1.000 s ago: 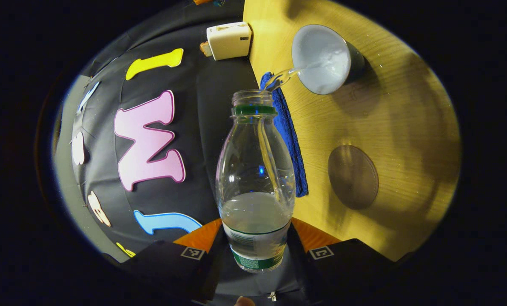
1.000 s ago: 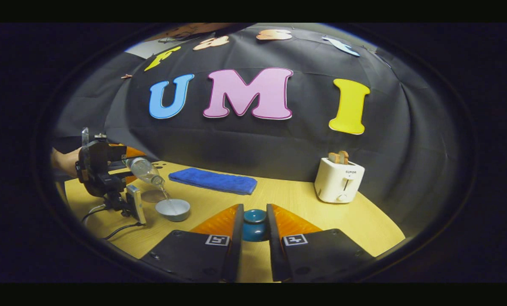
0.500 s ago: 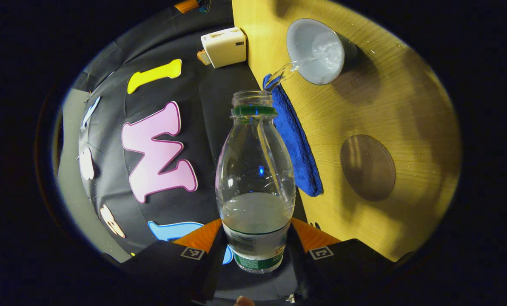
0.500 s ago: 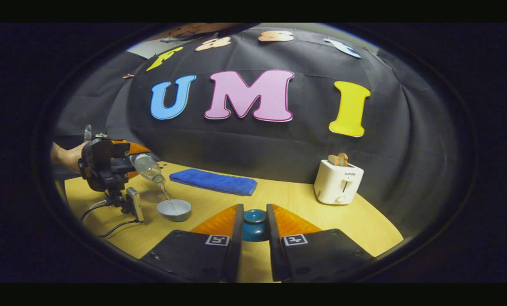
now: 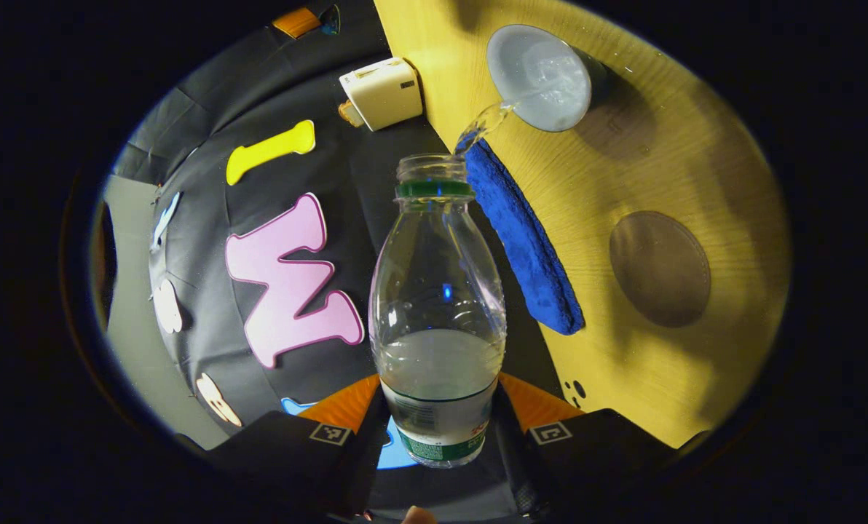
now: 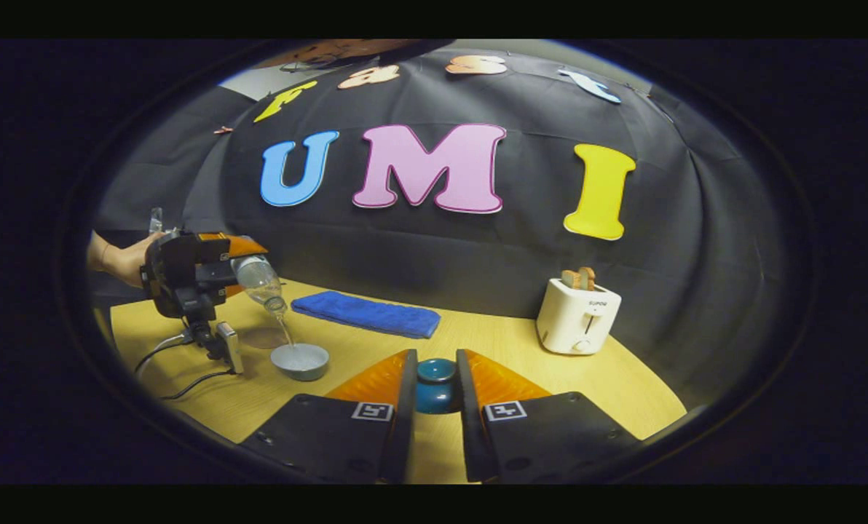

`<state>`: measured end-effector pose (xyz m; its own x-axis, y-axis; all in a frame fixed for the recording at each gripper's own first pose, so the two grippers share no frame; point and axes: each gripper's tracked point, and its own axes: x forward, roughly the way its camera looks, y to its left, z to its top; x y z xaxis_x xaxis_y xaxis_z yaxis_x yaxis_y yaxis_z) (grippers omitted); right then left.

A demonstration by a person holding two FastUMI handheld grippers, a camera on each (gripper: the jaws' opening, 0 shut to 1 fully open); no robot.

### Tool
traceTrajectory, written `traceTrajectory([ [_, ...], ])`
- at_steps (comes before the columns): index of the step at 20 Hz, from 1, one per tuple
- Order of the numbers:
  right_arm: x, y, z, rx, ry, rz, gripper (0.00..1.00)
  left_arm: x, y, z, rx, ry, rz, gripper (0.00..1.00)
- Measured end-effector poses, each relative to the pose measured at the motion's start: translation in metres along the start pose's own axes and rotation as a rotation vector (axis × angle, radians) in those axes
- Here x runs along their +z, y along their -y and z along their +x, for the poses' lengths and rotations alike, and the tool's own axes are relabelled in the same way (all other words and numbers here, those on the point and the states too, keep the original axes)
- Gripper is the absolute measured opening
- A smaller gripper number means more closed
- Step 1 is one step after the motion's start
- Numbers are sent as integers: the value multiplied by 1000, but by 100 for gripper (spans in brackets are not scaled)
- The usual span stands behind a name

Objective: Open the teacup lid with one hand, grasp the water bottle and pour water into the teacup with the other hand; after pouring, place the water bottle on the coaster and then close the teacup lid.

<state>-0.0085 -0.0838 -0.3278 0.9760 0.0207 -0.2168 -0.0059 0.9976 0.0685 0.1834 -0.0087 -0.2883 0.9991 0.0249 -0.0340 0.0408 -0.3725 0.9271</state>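
Observation:
My left gripper [image 5: 438, 429] is shut on a clear water bottle [image 5: 438, 313], held tilted with its open neck toward the grey teacup [image 5: 539, 76]. A thin stream of water runs from the neck into the teacup. The round brown coaster [image 5: 660, 268] lies on the wooden table beside the teacup. In the right gripper view the left gripper [image 6: 186, 273] and bottle [image 6: 259, 282] hang above the teacup [image 6: 300, 359] at the left. My right gripper [image 6: 435, 389] is shut on the dark blue teacup lid [image 6: 435, 386], held off to the right of the teacup.
A folded blue towel [image 6: 365, 313] lies along the table's back edge. A white toaster [image 6: 578, 316] with toast stands at the back right. Cables [image 6: 179, 364] trail on the table under the left gripper. A hand [image 6: 124, 260] holds the left gripper.
The left gripper has risen a little and kept tilting the bottle; the stream into the teacup has thinned. The right gripper with the lid has stayed nearly still.

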Motion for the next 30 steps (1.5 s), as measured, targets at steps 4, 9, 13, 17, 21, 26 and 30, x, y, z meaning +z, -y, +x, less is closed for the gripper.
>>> traceTrajectory([
  [4, -1, 0, -1, -3, 4, 5, 36, 0, -8, 4, 31, 19, 26, 73],
  [9, 1, -1, -1, 1, 12, 3, 36, 2, -28, 5, 109, 61, 71, 73],
  [13, 5, 0, -1, 4, 26, -7, 31, 5, -49, 9, 189, 97, 112, 74],
  [17, 6, 1, -2, 4, 31, -7, 31, 6, -78, 14, 291, 119, 169, 73],
  [21, 9, 5, -1, -8, 42, -1, 36, 13, -96, 14, 376, 168, 205, 73],
  [26, 13, 6, -1, -16, 53, -3, 31, 17, -107, 14, 422, 185, 229, 73],
  [30, 12, 5, 2, -17, 54, -4, 26, 17, -105, 15, 420, 188, 229, 73],
])
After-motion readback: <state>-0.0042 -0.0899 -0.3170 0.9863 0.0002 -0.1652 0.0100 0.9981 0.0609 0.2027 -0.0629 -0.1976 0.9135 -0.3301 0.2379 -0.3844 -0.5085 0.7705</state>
